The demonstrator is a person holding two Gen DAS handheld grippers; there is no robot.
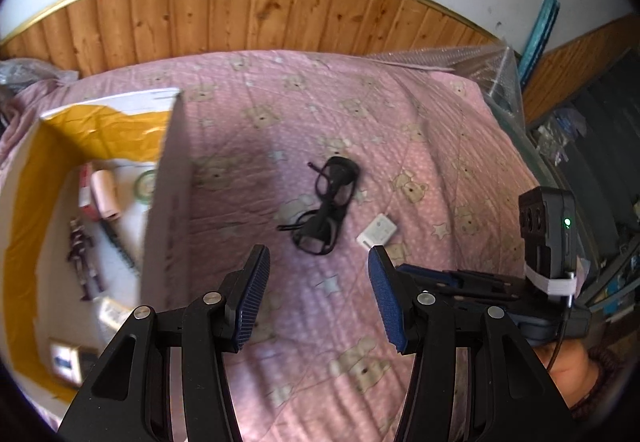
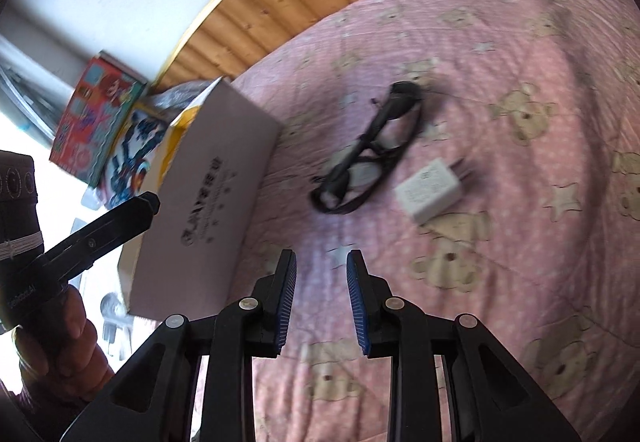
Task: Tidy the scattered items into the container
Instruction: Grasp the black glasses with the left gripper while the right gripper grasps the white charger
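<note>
Glasses (image 1: 326, 207) and charger (image 1: 377, 235) on quilt (image 1: 420, 129), both grippers' jaws apart, empty.

Quilted cloth bedspread (image 1: 400, 129), glossy plastic glasses (image 1: 326, 201)

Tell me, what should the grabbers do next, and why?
Probably the right gripper should reach forward to the black glasses. Its jaws are open and empty, and the glasses and white charger lie loose on the pink blanket, outside the box where other things already sit.
</note>
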